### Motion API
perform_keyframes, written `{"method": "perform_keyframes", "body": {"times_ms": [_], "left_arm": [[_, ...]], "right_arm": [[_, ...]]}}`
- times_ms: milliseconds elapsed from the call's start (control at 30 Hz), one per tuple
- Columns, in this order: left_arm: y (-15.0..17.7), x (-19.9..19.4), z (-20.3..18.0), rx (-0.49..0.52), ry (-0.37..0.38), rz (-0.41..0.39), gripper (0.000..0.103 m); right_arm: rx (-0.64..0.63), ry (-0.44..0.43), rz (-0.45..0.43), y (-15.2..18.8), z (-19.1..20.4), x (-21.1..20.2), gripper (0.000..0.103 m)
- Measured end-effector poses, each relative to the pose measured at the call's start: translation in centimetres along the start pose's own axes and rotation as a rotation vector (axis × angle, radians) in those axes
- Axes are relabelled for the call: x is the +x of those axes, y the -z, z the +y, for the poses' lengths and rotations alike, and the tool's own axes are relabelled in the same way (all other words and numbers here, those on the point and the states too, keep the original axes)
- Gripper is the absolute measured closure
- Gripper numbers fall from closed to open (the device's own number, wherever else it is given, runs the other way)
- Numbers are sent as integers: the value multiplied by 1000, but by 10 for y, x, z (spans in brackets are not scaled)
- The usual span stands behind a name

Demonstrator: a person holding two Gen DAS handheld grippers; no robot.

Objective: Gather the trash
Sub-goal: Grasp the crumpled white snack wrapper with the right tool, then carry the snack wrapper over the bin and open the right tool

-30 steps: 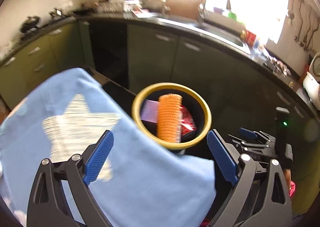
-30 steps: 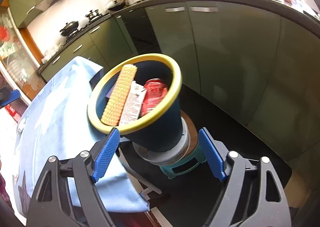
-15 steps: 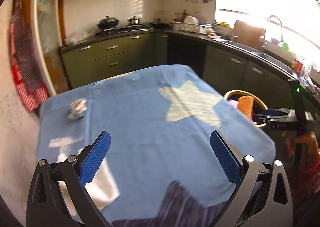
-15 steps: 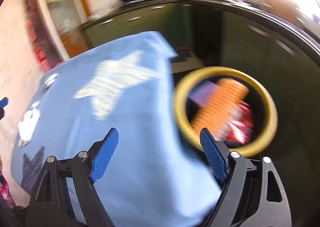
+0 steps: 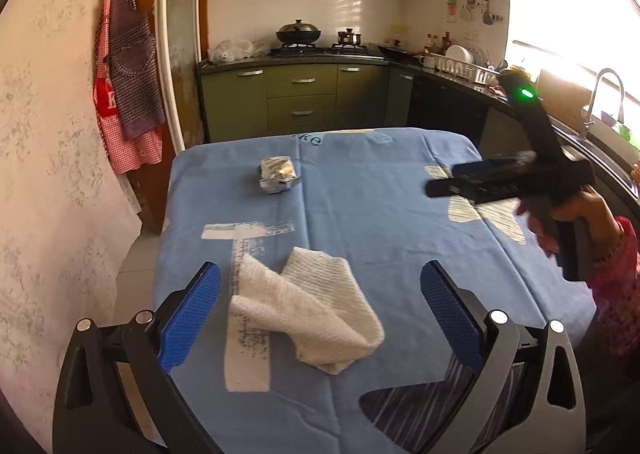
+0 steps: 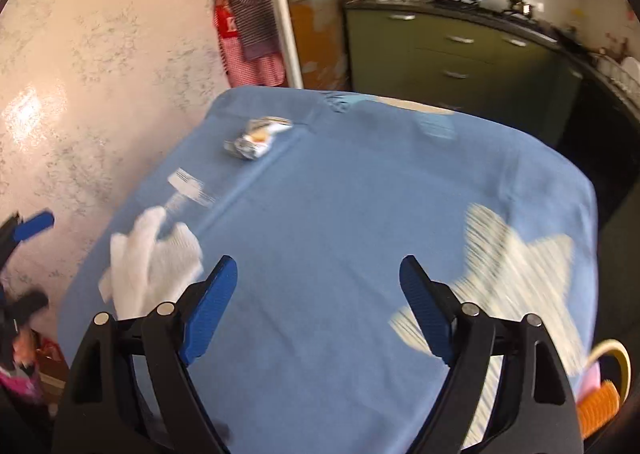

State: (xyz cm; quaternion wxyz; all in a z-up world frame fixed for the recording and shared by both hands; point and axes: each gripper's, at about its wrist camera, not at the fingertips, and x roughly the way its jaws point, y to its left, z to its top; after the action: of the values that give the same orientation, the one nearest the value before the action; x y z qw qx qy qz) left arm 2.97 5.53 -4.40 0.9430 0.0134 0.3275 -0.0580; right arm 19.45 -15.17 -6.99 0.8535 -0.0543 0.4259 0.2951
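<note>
Both wide open, nothing gripped. Left gripper hanging right over the white crumpled napkin, foil wrapper farther ahead on the blue tablecloth. Right gripper above bare cloth, napkin off to its left, yellow-rimmed bin low right.

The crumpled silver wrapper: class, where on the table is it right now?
In the left wrist view the crumpled silver wrapper lies on the blue tablecloth toward the far left corner, well beyond the white paper towel, nearest the wall.
</note>
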Motion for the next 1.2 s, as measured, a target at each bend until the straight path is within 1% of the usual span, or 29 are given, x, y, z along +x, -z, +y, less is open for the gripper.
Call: {"method": "perform_keyframes", "body": {"times_ms": [67,133,200,333,467,600,700,767,933,1033,1200], "left_arm": [[2,1,5,-7,0,8,5],[5,4,12,-20,3,14,5],[8,5,15,-29,6,16,5],[13,3,23,-50,21,14,5],[20,0,35,-57,17,13,5],[23,-1,44,-61,20,10,5],[25,-4,49,-59,21,1,5],[27,-6,51,-62,28,-4,5],[30,-11,53,-71,40,-3,5],[32,-16,52,-70,49,-10,5],[34,-21,44,-55,61,-11,5]], "right_arm": [[-10,-35,16,-25,20,20,24],[-1,-51,43,-51,37,42,24],[24,-76,92,-79,51,67,24],[90,-56,202,-118,61,118,24],[134,5,302,-140,62,156,33],[172,42,400,-147,61,184,40],[162,94,430,-147,66,197,46],[162,106,448,-145,70,202,48],[142,151,464,-147,81,213,48],[119,185,465,-146,87,214,60],[103,188,438,-139,89,204,63]]}}
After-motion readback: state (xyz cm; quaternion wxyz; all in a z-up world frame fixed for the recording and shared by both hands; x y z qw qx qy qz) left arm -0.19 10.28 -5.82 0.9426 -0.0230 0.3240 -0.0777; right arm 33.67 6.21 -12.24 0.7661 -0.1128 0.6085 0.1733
